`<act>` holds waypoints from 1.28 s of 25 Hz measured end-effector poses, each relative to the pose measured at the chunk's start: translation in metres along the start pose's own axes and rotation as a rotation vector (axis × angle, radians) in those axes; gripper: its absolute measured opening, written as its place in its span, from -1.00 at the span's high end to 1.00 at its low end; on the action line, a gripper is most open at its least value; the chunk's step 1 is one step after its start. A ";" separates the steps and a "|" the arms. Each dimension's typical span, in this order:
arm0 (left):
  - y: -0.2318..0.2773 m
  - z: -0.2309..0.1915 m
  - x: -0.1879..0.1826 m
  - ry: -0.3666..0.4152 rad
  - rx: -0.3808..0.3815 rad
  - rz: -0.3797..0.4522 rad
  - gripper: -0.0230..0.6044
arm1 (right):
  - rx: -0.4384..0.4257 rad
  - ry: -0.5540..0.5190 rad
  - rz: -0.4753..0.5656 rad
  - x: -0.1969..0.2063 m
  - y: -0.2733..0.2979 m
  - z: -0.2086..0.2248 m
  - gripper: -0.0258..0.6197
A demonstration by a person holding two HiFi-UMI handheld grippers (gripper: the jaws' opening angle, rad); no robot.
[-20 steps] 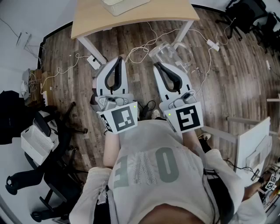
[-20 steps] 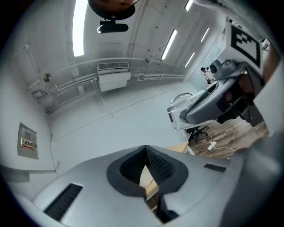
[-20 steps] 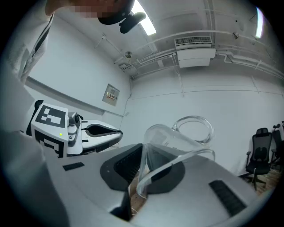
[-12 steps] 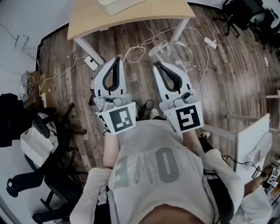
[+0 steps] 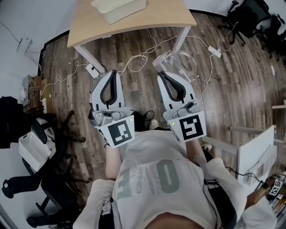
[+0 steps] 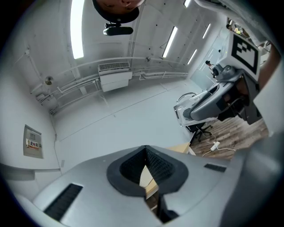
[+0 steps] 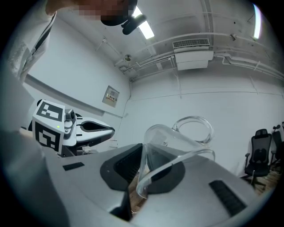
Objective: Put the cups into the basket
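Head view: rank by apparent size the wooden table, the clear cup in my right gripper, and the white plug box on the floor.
1. wooden table, largest, even with the frame cutting it off.
2. clear cup, helped by being nearer the camera than the floor.
3. white plug box, smallest.

cup (image 5: 178,62) in right tongs (image 5: 161,74), table (image 5: 161,18) ahead

Head view looks down; 2 gripper views face ceiling (image 6: 133,44).

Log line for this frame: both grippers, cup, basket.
left gripper: shut, empty | right gripper: shut on cup wall, cup off the floor | basket: on table ahead
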State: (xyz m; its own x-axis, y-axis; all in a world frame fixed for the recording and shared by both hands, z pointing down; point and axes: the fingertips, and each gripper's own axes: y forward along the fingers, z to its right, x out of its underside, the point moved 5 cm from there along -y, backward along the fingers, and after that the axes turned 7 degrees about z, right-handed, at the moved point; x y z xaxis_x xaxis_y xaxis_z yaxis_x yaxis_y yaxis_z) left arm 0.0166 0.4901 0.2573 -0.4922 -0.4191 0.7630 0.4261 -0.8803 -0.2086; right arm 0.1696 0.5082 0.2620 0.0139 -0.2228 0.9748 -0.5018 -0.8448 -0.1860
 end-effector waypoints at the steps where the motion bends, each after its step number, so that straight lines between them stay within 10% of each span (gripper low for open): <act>1: 0.000 -0.001 0.000 0.002 0.002 -0.010 0.90 | -0.002 0.000 -0.001 0.002 0.000 0.004 0.86; 13: 0.090 -0.013 0.058 -0.040 0.022 0.016 0.90 | 0.036 -0.025 -0.053 0.034 0.068 0.054 0.86; 32: 0.240 -0.145 0.187 0.022 0.077 0.069 0.90 | 0.086 -0.081 -0.064 0.057 0.302 0.065 0.86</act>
State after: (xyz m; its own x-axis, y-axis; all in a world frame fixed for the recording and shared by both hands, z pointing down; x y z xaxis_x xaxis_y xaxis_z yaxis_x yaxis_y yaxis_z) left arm -0.0833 0.1679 0.2612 -0.4754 -0.4837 0.7348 0.5162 -0.8298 -0.2122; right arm 0.0756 0.2089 0.2529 0.1150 -0.2031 0.9724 -0.4217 -0.8963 -0.1373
